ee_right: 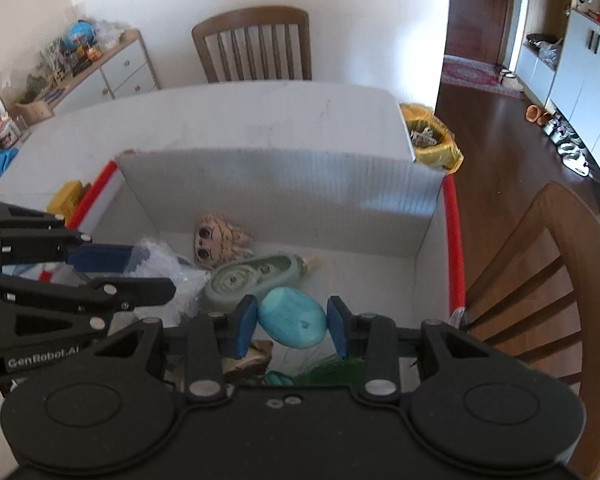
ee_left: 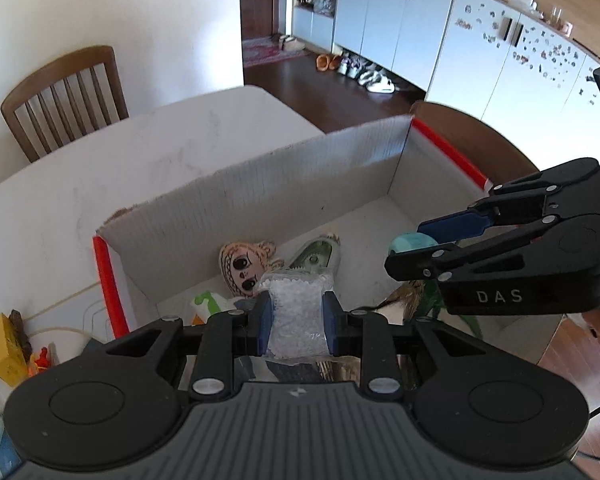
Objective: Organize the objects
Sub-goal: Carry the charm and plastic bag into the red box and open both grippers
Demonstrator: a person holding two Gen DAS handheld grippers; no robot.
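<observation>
Two hand-held grippers carry items over an open white corrugated box with red edges (ee_right: 454,240) on the white tabletop (ee_left: 100,168). The left gripper (ee_left: 296,314) has its jaws pinching one clear bag of white pellets (ee_left: 296,308); the right gripper (ee_right: 292,322) pinches one turquoise soap-like block (ee_right: 292,318). Both hang above the box interior, so next comes lowering and releasing. Inside the box lie one doll-face plush (ee_right: 212,240) and one green tape dispenser (ee_right: 248,278).

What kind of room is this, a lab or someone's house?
Most likely a home's dining area. A wooden dining chair stands at a white table, shoes line the floor under white cabinets, and a sideboard is heaped with toys.
</observation>
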